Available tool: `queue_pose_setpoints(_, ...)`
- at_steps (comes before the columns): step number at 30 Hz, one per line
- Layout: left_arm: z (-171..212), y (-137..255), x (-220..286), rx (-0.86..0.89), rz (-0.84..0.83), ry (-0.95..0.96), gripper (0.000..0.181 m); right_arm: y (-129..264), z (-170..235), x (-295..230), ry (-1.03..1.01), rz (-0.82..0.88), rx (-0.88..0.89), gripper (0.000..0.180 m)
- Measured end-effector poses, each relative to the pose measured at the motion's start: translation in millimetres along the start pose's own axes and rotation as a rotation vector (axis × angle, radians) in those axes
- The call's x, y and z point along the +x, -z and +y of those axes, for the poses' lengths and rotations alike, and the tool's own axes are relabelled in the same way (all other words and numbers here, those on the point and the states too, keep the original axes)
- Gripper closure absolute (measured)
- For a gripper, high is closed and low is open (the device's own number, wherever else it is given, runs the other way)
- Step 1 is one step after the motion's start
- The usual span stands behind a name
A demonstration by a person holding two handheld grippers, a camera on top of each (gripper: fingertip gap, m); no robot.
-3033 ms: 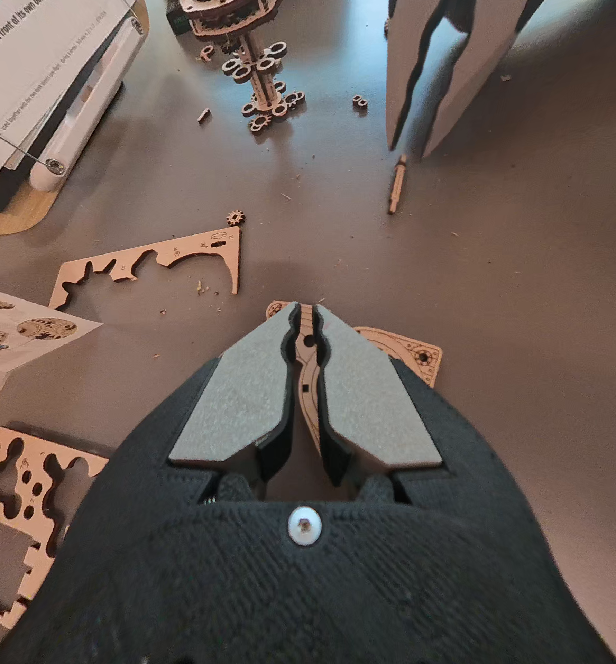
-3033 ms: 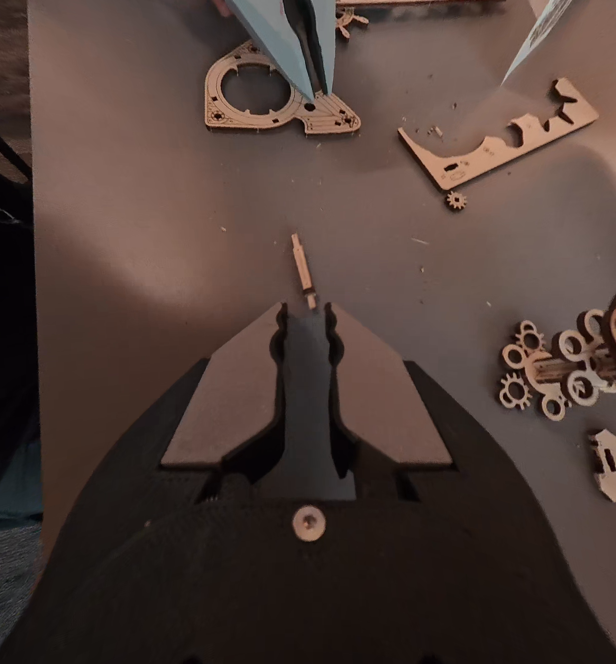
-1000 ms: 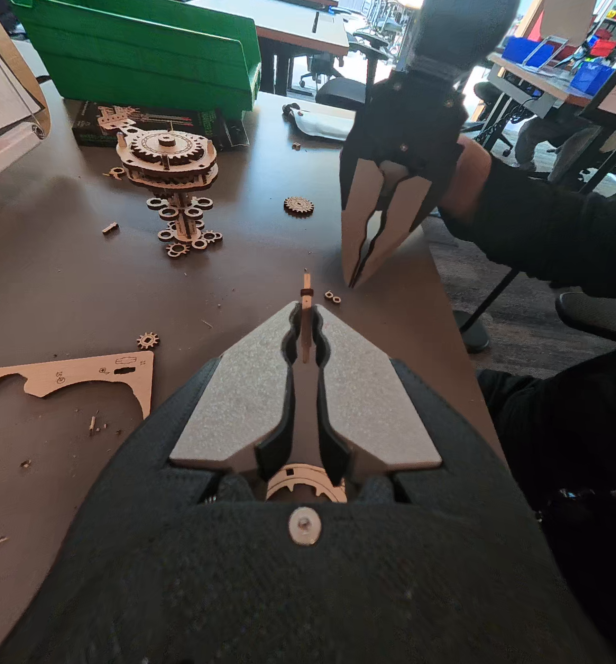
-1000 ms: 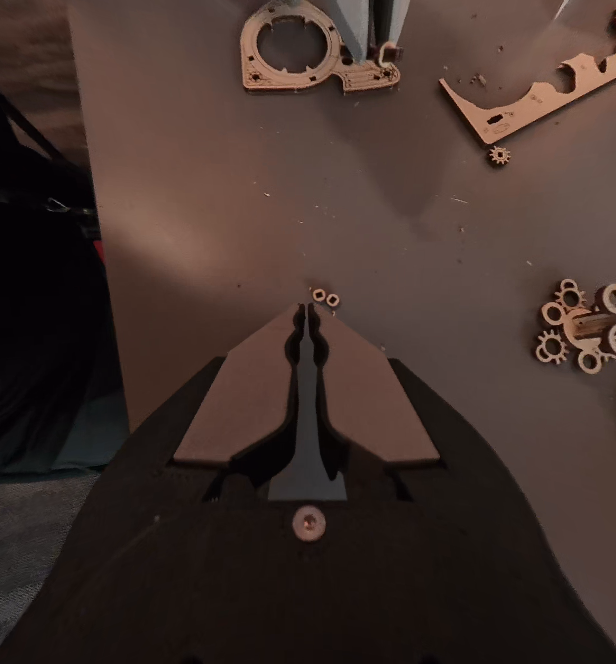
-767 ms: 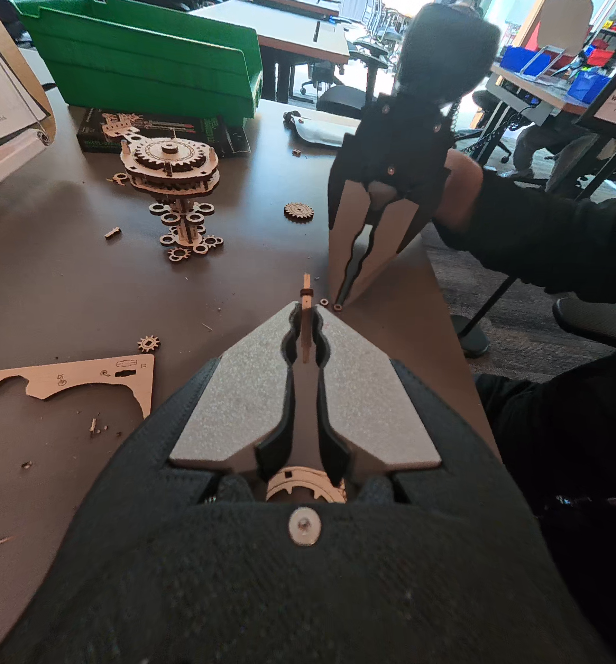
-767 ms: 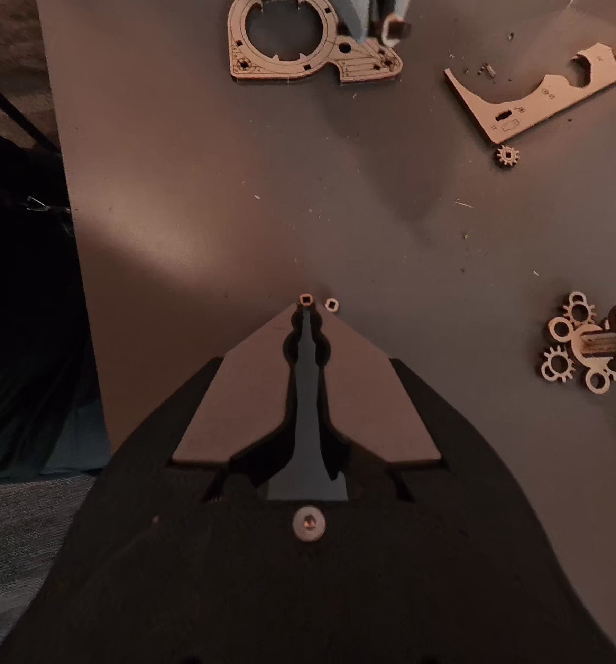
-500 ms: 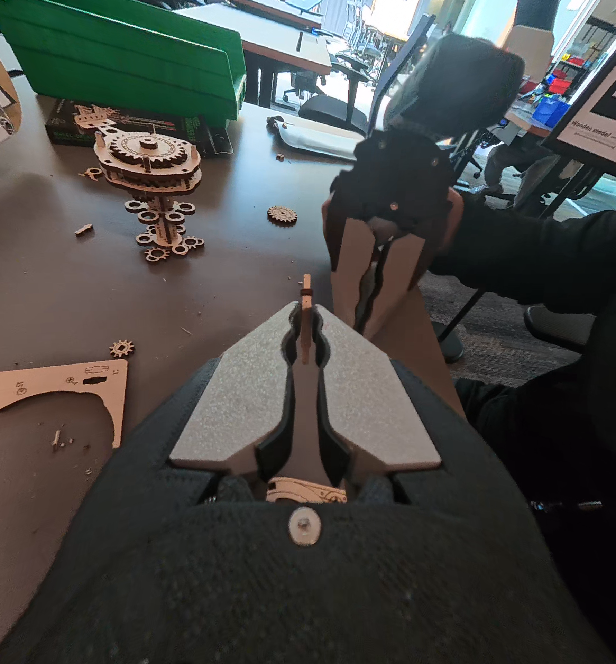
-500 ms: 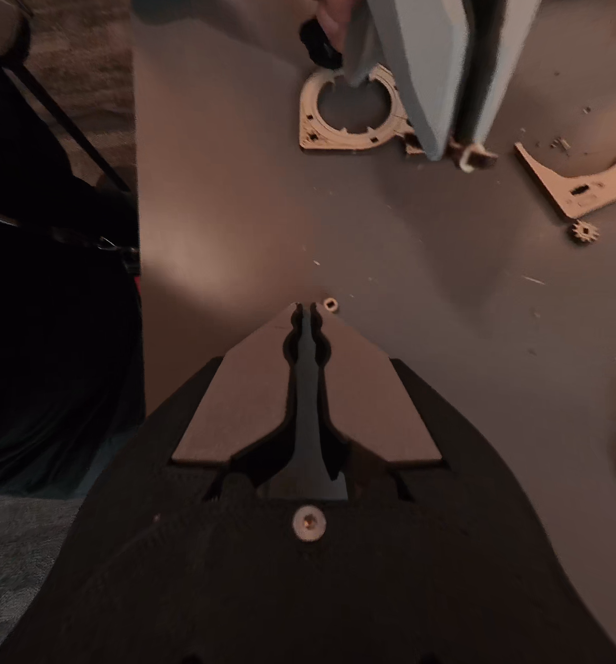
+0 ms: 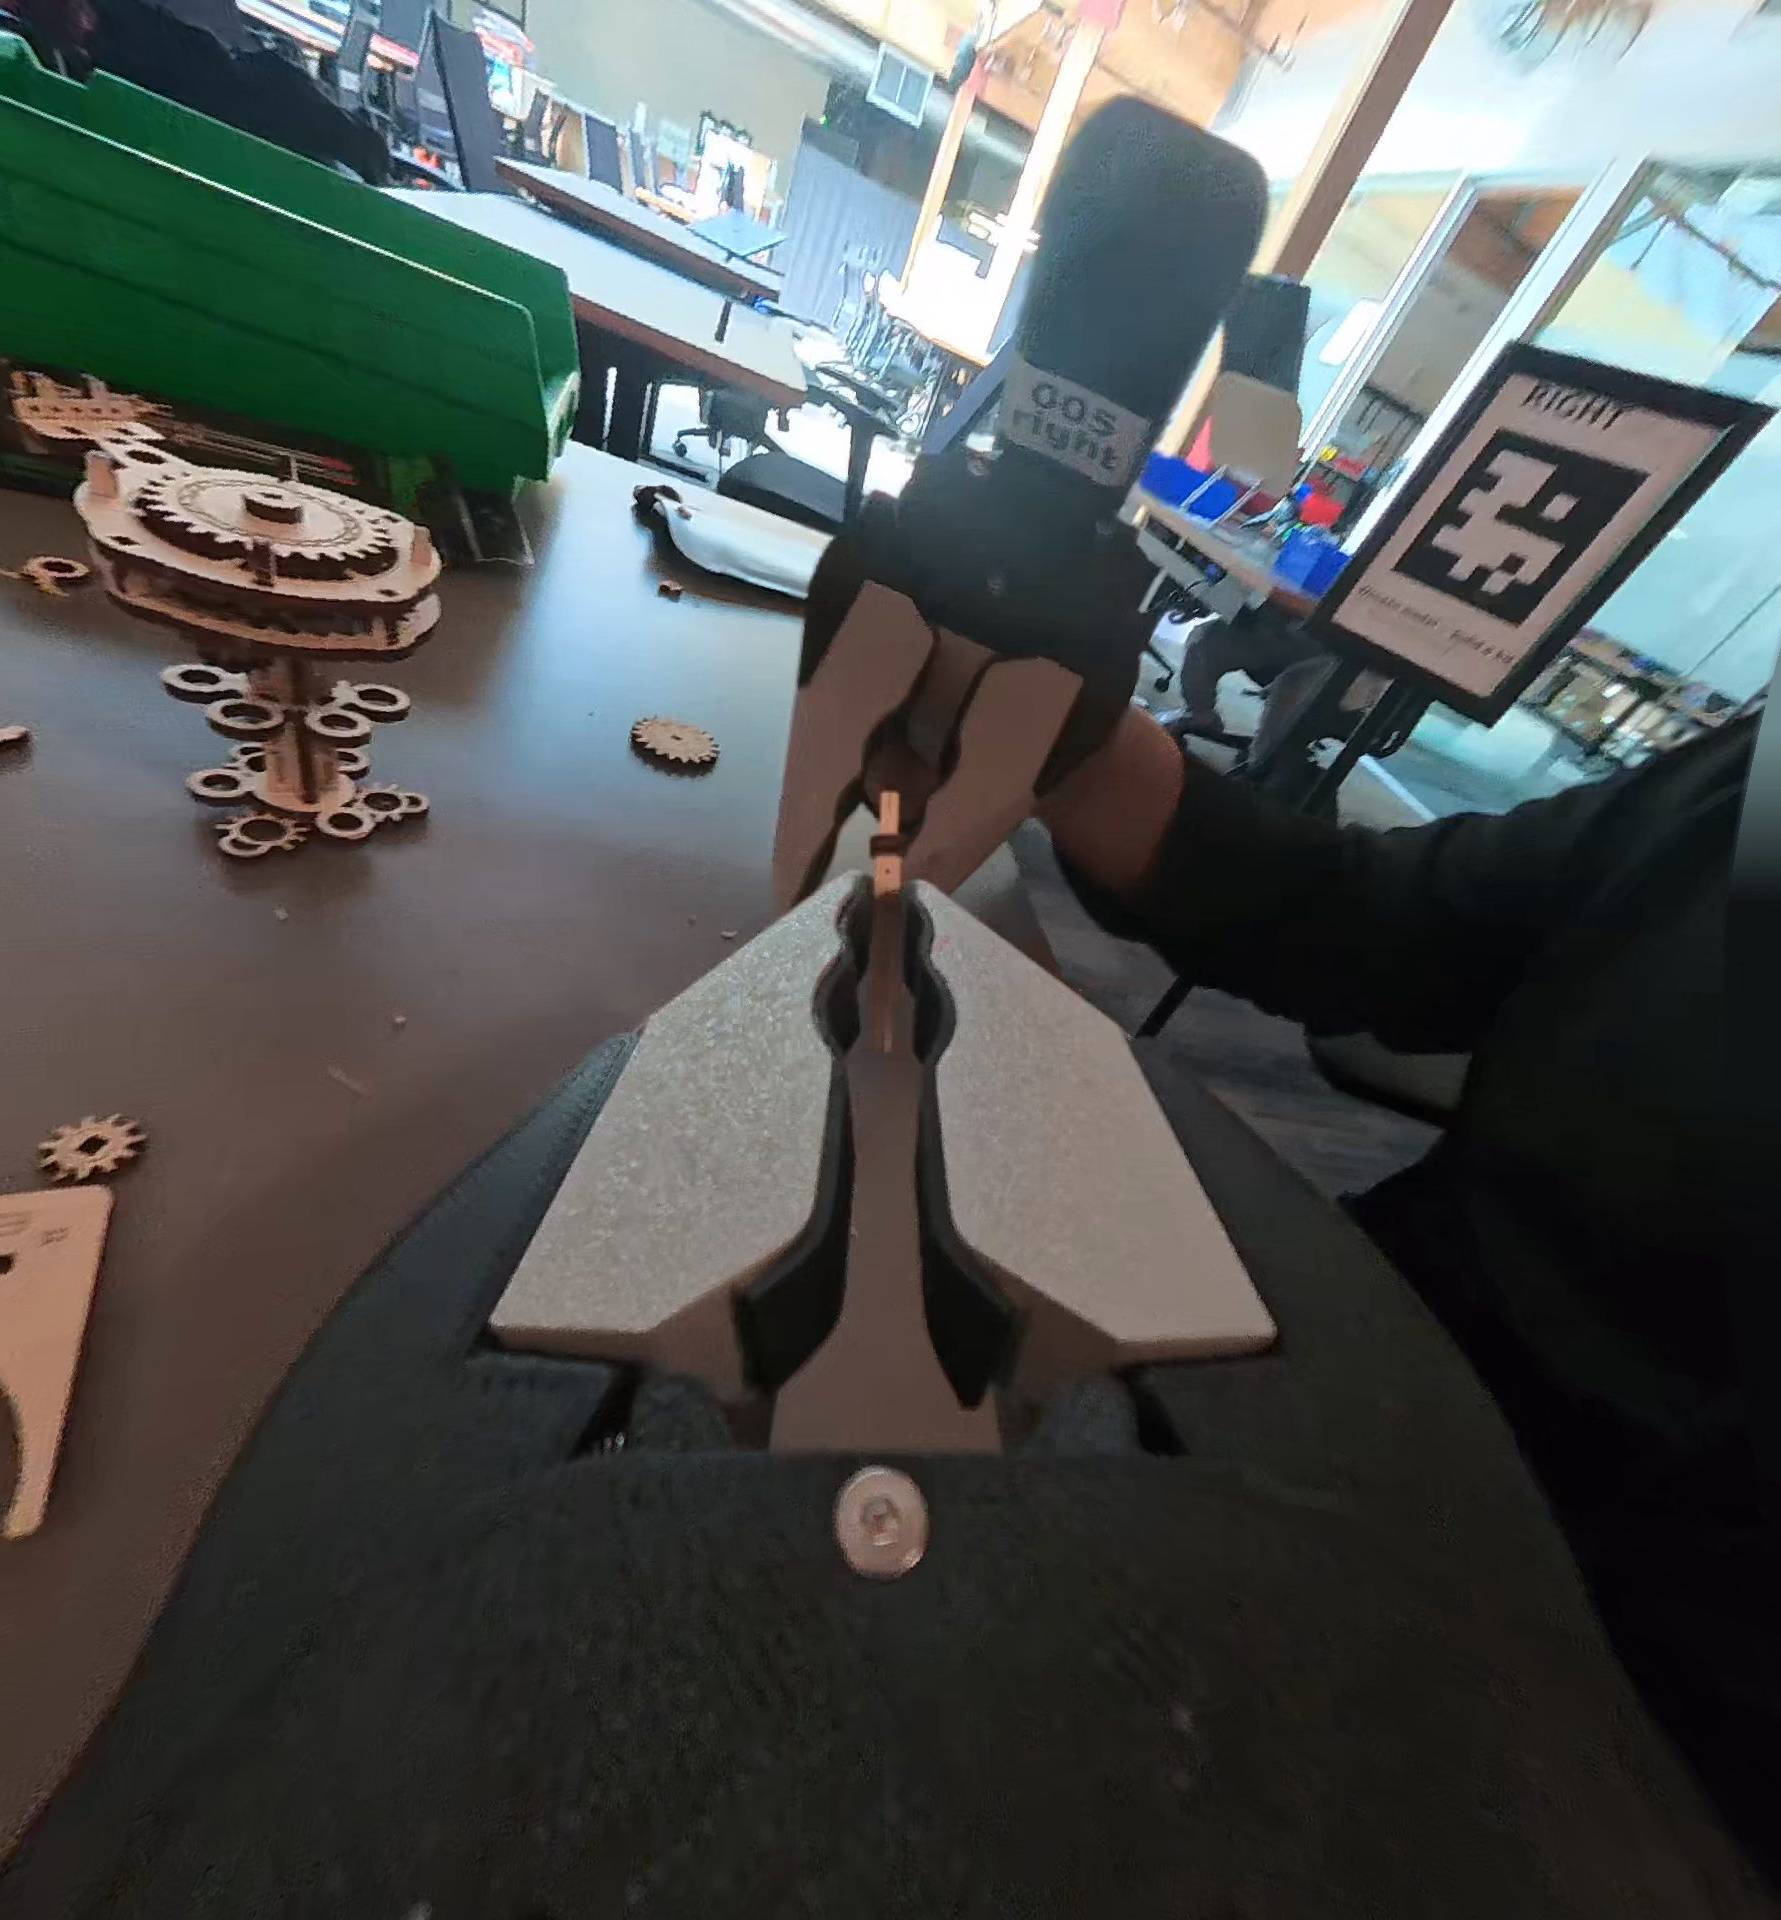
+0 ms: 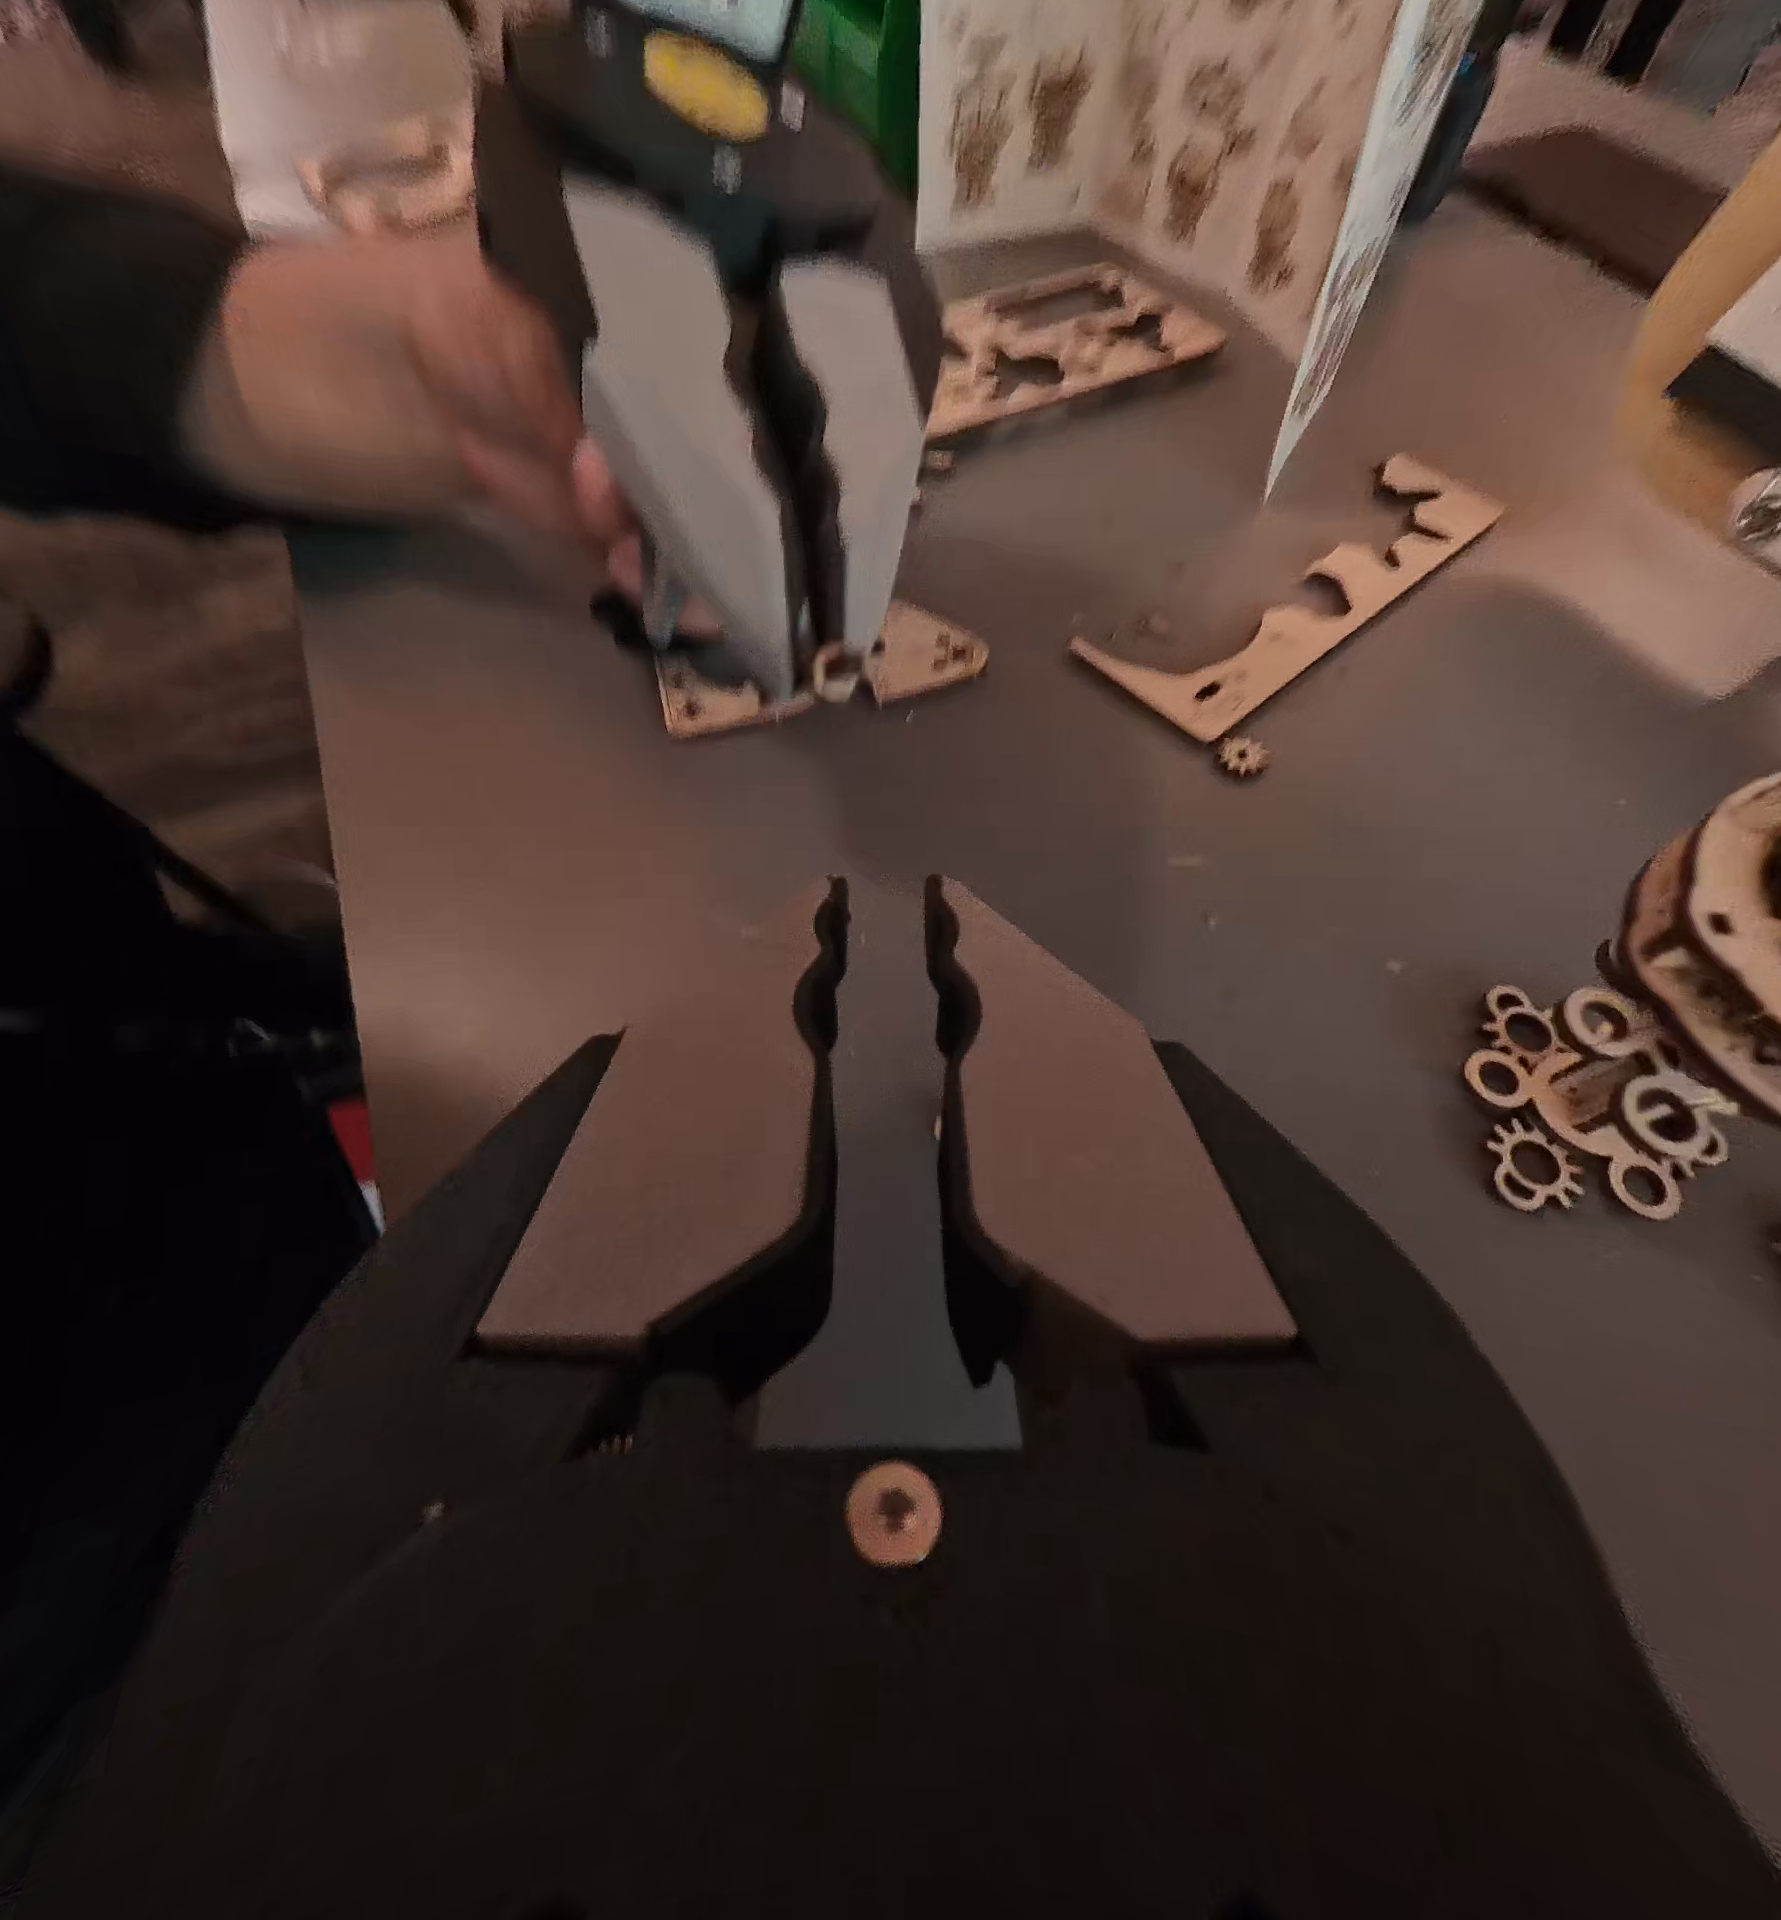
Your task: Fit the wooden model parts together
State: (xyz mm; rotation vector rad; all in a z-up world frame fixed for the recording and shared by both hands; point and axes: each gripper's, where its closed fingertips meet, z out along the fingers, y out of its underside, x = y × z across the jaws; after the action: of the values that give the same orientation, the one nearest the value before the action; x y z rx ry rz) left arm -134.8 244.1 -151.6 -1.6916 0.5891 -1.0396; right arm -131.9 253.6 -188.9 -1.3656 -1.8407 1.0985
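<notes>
My left gripper (image 9: 884,896) is shut on a thin wooden pin (image 9: 888,831) whose end sticks out past the fingertips. It is raised above the table and tilted up. My right gripper (image 10: 881,894) is open, with a narrow gap and nothing visible between its fingers. In the left wrist view the right gripper (image 9: 850,862) hangs fingers-down just beyond the pin's tip. In the right wrist view the left gripper (image 10: 834,655) shows the pin end-on (image 10: 836,673) above a flat wooden ring plate (image 10: 927,655). The picture there is blurred.
A gear-stack assembly (image 9: 262,561) (image 10: 1748,987) stands on the dark table. Nearby lie a loose gear (image 9: 673,743), a small gear (image 9: 91,1146) (image 10: 1241,755) and an offcut sheet (image 9: 3,1299) (image 10: 1281,623). A green bin (image 9: 242,281) stands behind. The table edge runs at the right. The tips of both grippers are at nearly the same place. The small gear (image 9: 91,1146) is about equally far from each gripper, around 15 centimeters. It turns up in the right wrist view (image 10: 1243,746) as well.
The left gripper picked the pin up, lifted it and tilted upward. The right gripper was nearly shut by two small rings on the table; it has since risen and opened.
</notes>
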Motion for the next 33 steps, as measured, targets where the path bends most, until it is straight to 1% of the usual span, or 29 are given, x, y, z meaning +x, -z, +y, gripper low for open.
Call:
queue_pose_setpoints(2,-3,-4,3,0.024,0.023,0.020,0.178,5,-20,0,-0.069,-0.033,0.103,0.164)
queue_pose_setpoints(4,-3,-6,3,0.033,0.019,0.022,0.178,10,-39,-10,-0.110,-0.124,0.191,0.162)
queue_pose_setpoints(6,-4,-6,2,0.041,0.017,0.018,0.178,11,-46,-13,-0.134,-0.149,0.216,0.165)
queue_pose_setpoints(9,-6,-5,3,0.053,0.027,0.012,0.178,12,-48,-12,-0.160,-0.146,0.221,0.169)
queue_pose_setpoints(11,-5,-8,6,0.049,0.040,0.010,0.178,14,-47,-11,-0.175,-0.140,0.230,0.176)
queue_pose_setpoints(14,-3,-14,9,0.030,0.050,0.010,0.178,18,-44,-12,-0.219,-0.164,0.239,0.176)
queue_pose_setpoints(17,-3,-15,11,0.035,0.071,0.034,0.178,25,-47,-12,-0.287,-0.203,0.287,0.175)
queue_pose_setpoints(20,-1,-17,13,0.023,0.074,0.033,0.178,29,-48,-11,-0.315,-0.217,0.302,0.180)
queue_pose_setpoints(22,-1,-17,13,0.020,0.067,0.027,0.178,27,-47,-12,-0.310,-0.213,0.290,0.178)
queue_pose_setpoints(25,-2,-18,13,0.029,0.072,0.038,0.178,27,-48,-17,-0.298,-0.226,0.289,0.168)
queue_pose_setpoints(30,-4,-17,16,0.044,0.097,0.057,0.178,33,-45,-13,-0.293,-0.215,0.302,0.163)
queue_pose_setpoints(33,-6,-15,15,0.055,0.098,0.065,0.178,39,-45,-11,-0.297,-0.216,0.330,0.169)
